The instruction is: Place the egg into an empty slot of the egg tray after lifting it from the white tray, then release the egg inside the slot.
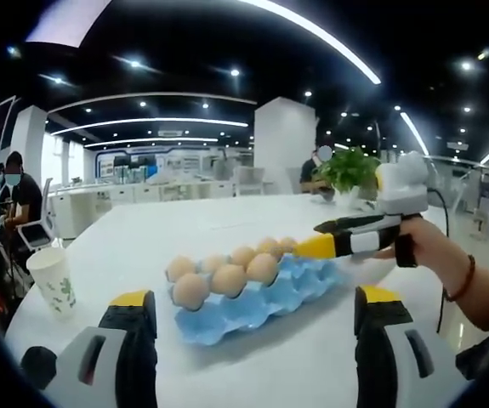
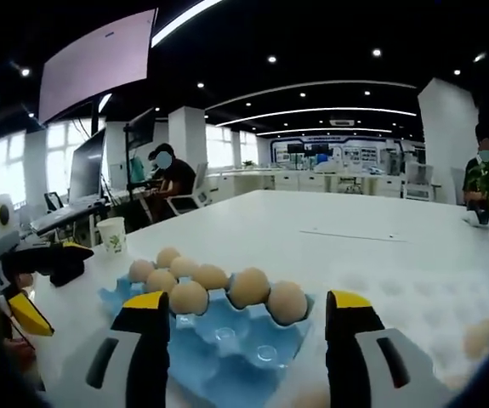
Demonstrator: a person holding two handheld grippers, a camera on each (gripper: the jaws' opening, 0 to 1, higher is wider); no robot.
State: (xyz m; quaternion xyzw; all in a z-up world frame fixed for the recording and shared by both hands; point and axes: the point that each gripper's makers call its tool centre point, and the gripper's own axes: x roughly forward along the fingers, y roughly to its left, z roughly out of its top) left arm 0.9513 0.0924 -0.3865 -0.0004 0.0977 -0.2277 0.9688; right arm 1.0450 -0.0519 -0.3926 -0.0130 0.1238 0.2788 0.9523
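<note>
Blue egg tray (image 1: pixel 261 297) sits on the white table (image 1: pixel 142 246), eggs (image 1: pixel 227 278) in its far rows; near slots (image 2: pixel 227 340) look empty in the right gripper view. A blurry egg (image 2: pixel 482 336) lies at the right edge on the white tray (image 2: pixel 414 297), apart from the blue one. Right gripper (image 2: pixel 248 340): jaws wide apart, holding nothing, just above the blue tray's near edge; in the left gripper view it reaches in from the right, a hand (image 1: pixel 427 242) on it, tip over the tray's far right end. Left gripper (image 1: pixel 253 331): jaws wide apart, holding nothing, short of the tray. Paper cup (image 1: pixel 53 280) stands left. Potted plant (image 1: pixel 346 170) behind.
</note>
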